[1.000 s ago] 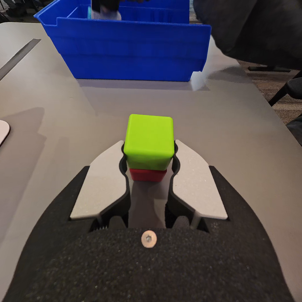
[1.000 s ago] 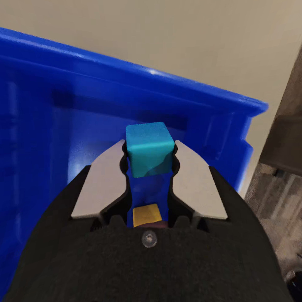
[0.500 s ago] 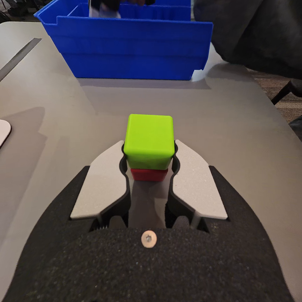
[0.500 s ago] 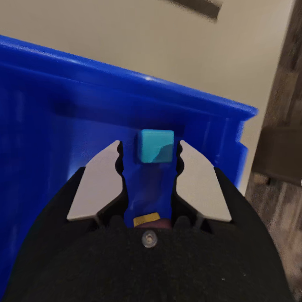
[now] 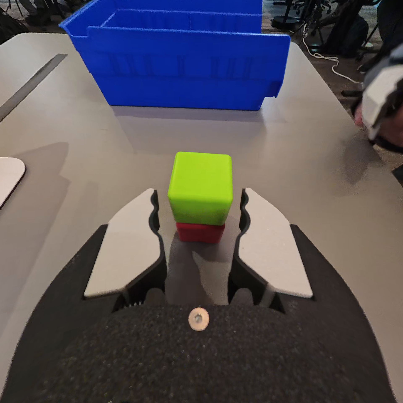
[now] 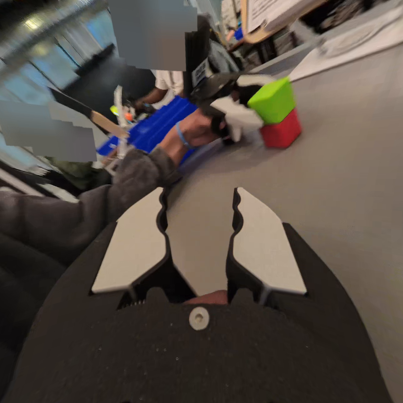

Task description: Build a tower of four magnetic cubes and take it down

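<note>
Only left wrist view shows blue bin (image 5: pixel 181 72); both jaws spread, empty; green cube (image 5: pixel 199 188) atop red cube (image 5: pixel 199 234).

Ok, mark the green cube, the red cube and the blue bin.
green cube (image 5: pixel 200 185): left wrist view, top face.
red cube (image 5: pixel 199 234): left wrist view, front face below the green one.
blue bin (image 5: pixel 185 91): left wrist view, front wall.

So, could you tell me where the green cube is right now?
In the left wrist view the green cube sits stacked on the red cube, mid-table between the open left gripper fingers, nearer than the blue bin.
</note>
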Demonstrator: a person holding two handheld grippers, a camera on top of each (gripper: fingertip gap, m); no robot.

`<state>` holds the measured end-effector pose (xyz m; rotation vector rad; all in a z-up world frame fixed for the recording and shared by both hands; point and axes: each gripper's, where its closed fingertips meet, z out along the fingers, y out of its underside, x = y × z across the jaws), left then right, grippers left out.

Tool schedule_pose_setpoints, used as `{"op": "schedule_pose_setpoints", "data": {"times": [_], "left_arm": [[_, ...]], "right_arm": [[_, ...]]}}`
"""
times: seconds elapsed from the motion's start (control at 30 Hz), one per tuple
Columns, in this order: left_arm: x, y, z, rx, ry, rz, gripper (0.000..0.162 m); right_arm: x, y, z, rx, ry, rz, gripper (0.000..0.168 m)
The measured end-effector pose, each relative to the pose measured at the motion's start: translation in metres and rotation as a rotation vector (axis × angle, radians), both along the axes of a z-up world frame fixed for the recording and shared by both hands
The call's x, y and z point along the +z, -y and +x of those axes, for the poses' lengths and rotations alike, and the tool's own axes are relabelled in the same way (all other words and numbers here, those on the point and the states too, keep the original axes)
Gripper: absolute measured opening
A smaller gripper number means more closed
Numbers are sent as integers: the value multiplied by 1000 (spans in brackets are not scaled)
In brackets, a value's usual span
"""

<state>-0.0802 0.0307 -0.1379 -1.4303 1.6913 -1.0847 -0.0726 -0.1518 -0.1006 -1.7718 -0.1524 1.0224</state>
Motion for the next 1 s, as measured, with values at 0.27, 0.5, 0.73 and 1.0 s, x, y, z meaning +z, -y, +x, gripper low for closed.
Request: {"op": "schedule_pose_setpoints", "data": {"times": [0.27,0.5,0.73,1.0], "left_arm": [[-18,-14,-30,63,-137,-66,69],[-48,-1,-21,3,-318,15,64],[-50,0,-8,10,-319,43,55],[-52,4,-3,-13,-328,76,52]], "right_arm": [[-7,19,6,46,-2,7,58],[-10,21,0,79,-10,-8,57],[-16,19,-6,88,20,-14,57],[0,-14,-6,43,132,63,58]]}}
